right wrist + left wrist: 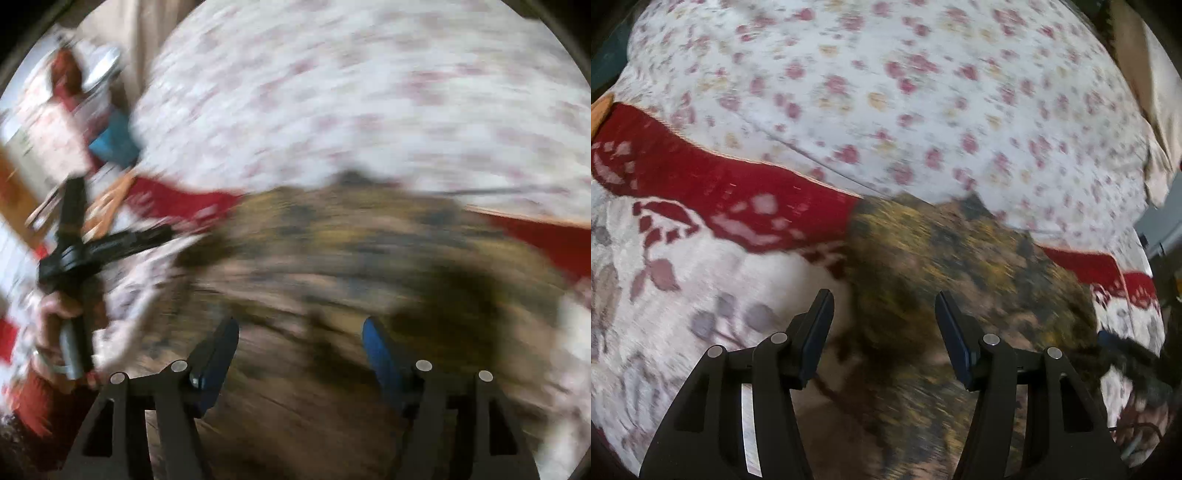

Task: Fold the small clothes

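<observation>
So we've got a small brown-and-mustard patterned garment point(945, 266) lying on the bed, mottled print, soft and rumpled, its far edge bumpy with a little peak sticking up. It sits across the red band of a blanket point(701, 177) that's cream lower down with a woven leaf and berry motif in grey and dusty pink; looks like a plush, slightly fuzzy weave. Behind that is a white floral sheet point(886, 92) with small pink and yellow roses, thin cotton by the look of it, with a crease running diagonally.

Our left gripper point(884, 314) hangs over the near edge of the garment with its black jaws standing well apart, dark blue pads facing each other, nothing between them. From the right wrist view you can see it off to the side point(110, 221), gripped by a hand point(59, 314) in a rust-red knit sleeve point(37, 406).

Our right gripper point(299, 339) is also spread wide, blue pads clear of the fabric, nothing pinched. The garment point(351, 240) fills the middle of that view too, but it's heavily smeared with blur so we can't make out the print detail.

No readable labels or writing anywhere; the clutter beside the bed in the right view is too blurred to name.
</observation>
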The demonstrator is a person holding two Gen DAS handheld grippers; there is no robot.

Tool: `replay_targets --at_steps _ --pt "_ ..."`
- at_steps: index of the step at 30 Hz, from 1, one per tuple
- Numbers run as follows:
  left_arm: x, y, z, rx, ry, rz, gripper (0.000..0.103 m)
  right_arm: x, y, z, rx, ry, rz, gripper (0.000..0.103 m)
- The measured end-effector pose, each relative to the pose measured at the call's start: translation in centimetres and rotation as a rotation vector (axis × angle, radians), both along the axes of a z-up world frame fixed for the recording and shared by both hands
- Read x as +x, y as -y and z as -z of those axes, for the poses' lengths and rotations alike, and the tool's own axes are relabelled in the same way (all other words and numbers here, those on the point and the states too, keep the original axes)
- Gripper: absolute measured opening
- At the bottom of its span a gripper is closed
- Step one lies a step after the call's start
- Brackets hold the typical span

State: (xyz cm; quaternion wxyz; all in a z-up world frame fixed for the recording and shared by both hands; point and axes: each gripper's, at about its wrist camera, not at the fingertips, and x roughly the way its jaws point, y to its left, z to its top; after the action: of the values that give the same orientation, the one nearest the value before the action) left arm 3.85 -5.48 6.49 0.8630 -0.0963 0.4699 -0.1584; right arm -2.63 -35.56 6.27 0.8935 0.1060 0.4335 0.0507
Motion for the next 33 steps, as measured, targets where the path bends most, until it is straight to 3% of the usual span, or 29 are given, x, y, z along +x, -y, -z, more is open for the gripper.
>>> replay_targets --at_steps 1,3,4,5,6,9,13,16,18,20,21,24,26,30,31,33 --pt "-0.6 0.8 0.3 -0.004 -0.011 0.013 0.057 -0.9 2.5 0.4 -0.039 -0.018 0.073 0.067" --pt "-1.1 2.4 1.6 0.013 -0.061 0.053 0.057 -1.8 7.2 3.2 -0.130 -0.189 0.218 0.065" --pt "-1.5 3.1 2.5 0.039 -0.101 0.060 0.057 -2.4 8.7 4.4 -0.133 -0.258 0.270 0.052" --pt "-1.9 3.4 3.2 0.050 -0.139 0.061 0.057 -3.4 9.9 4.9 -0.104 -0.275 0.298 0.046" --pt "-2.6 3.4 3.6 0.032 -0.158 0.063 0.057 -5.2 10.8 4.3 -0.048 -0.220 0.314 0.046" --pt "-4.5 3.0 3.2 0.051 -0.136 0.054 0.057 -8.2 10.4 2.4 -0.017 -0.155 0.313 0.048" --pt "-7.1 2.2 1.8 0.031 -0.115 0.049 0.057 -10.5 7.2 1.7 0.065 -0.096 0.186 0.073" --pt "-9.3 1.7 1.5 0.018 -0.105 0.047 0.057 -9.9 4.8 3.6 -0.035 -0.107 0.151 0.073" --pt "-11.0 1.2 1.5 0.021 -0.100 0.036 0.057 -9.4 4.4 5.7 -0.082 -0.128 0.166 0.061" --pt "-12.3 0.8 1.6 0.043 -0.093 0.023 0.057 -9.5 3.7 5.3 -0.136 -0.086 0.160 0.017" --pt "-13.1 0.6 1.6 0.060 -0.086 0.016 0.057 -9.9 3.8 4.9 -0.141 -0.083 0.166 0.006" --pt "-14.9 0.0 1.7 0.123 -0.059 -0.007 0.057 -11.2 5.4 4.1 -0.153 -0.072 0.225 0.006" --pt "-15.7 -0.4 1.9 0.131 -0.044 -0.022 0.057 -11.4 6.3 4.3 -0.101 -0.076 0.241 0.006" --pt "-17.0 -0.8 2.3 0.160 -0.033 -0.034 0.057 -12.6 5.0 3.5 -0.083 -0.073 0.223 0.008" --pt "-17.2 -0.8 2.4 0.160 -0.034 -0.032 0.057 -13.0 4.5 3.3 -0.076 -0.082 0.211 0.016" --pt "-17.6 -0.9 2.4 0.163 -0.034 -0.028 0.057 -14.4 4.0 2.6 -0.042 -0.077 0.173 0.048"
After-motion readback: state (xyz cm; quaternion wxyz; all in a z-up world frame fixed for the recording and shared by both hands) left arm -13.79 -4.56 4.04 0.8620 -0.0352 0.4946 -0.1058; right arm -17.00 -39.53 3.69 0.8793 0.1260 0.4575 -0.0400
